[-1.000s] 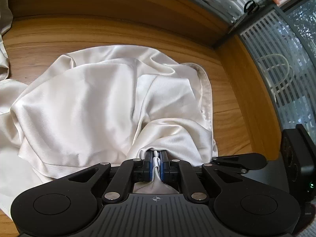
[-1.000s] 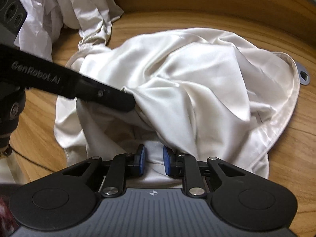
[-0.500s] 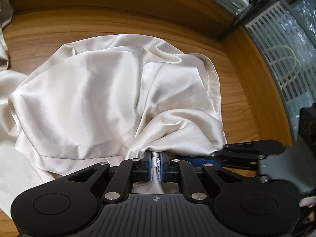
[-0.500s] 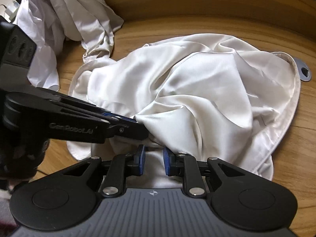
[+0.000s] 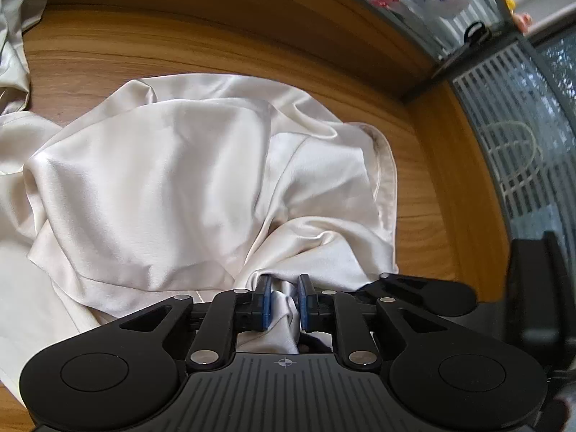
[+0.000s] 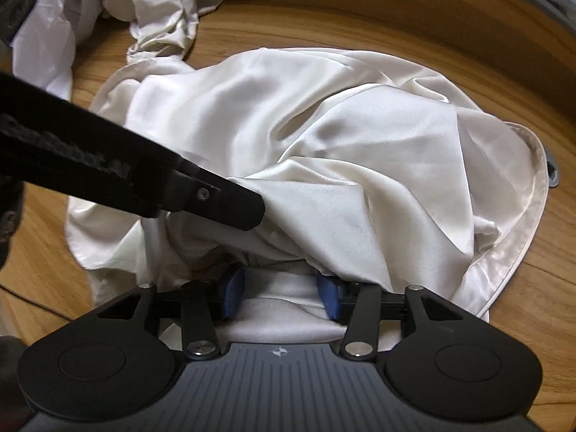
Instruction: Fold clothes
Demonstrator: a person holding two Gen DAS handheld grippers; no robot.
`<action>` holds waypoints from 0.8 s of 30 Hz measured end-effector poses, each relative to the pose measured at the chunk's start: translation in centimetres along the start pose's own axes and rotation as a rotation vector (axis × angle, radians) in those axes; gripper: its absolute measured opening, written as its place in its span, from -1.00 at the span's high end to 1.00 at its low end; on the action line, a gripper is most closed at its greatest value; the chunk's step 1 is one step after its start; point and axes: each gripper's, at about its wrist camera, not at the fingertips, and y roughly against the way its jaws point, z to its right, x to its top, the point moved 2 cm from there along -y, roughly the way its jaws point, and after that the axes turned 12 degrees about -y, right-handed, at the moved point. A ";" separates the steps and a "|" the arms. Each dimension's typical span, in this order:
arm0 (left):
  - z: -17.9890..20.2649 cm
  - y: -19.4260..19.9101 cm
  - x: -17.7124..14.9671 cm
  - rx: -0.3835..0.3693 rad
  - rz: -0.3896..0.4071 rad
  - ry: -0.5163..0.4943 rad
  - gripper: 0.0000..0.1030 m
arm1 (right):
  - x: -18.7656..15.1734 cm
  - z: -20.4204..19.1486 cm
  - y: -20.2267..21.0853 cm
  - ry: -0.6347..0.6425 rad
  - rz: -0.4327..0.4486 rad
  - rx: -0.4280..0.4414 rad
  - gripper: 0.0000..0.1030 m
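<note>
**Satin garment bunched on the wood, left tongs gripping a fold**

Cream satin covered most of the wooden surface (image 5: 424, 187) in both views. The garment (image 5: 172, 187) lay crumpled in the middle of the surface, with a hemmed edge (image 5: 387, 180) curving along its right side. The left tongs (image 5: 284, 300) were closed narrowly on a gathered fold of this garment at its near edge; the cloth was squeezed between the blue pads (image 5: 265, 302) and rose from there toward the far side.

In the right wrist view, the right tongs (image 6: 280, 297) stood wide apart, and their blue pads (image 6: 232, 295) had white cloth lying between them but were not pressing it. A lifted flap of the garment (image 6: 324, 151) hung over the right pad. The left tongs (image 6: 252, 207) entered this view from the left as a dark bar, with the tip touching the cloth.

A second pile of white cloth (image 6: 108, 10) lay at the far left, just beside the garment. A small grey metal piece (image 6: 552, 174) showed at the right, next to the hem.
</note>
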 end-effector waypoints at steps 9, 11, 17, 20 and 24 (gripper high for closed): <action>0.6 4.5 -0.1 -0.011 0.115 -0.147 -0.06 | 0.8 1.4 1.2 -0.049 0.027 0.002 0.68; 1.0 5.6 -0.4 -0.004 0.132 -0.227 -0.21 | 0.9 2.2 2.6 -0.087 0.048 0.033 0.71; 2.3 6.5 -1.8 -0.066 0.127 -0.371 -0.51 | 0.9 5.6 8.5 -0.278 0.132 0.162 0.94; 3.7 5.5 -2.6 -0.076 0.097 -0.459 -0.54 | 0.6 7.4 10.9 -0.361 0.179 0.200 0.94; 6.0 2.9 -3.1 -0.062 0.058 -0.587 -0.56 | 0.0 9.1 13.0 -0.431 0.226 0.206 0.94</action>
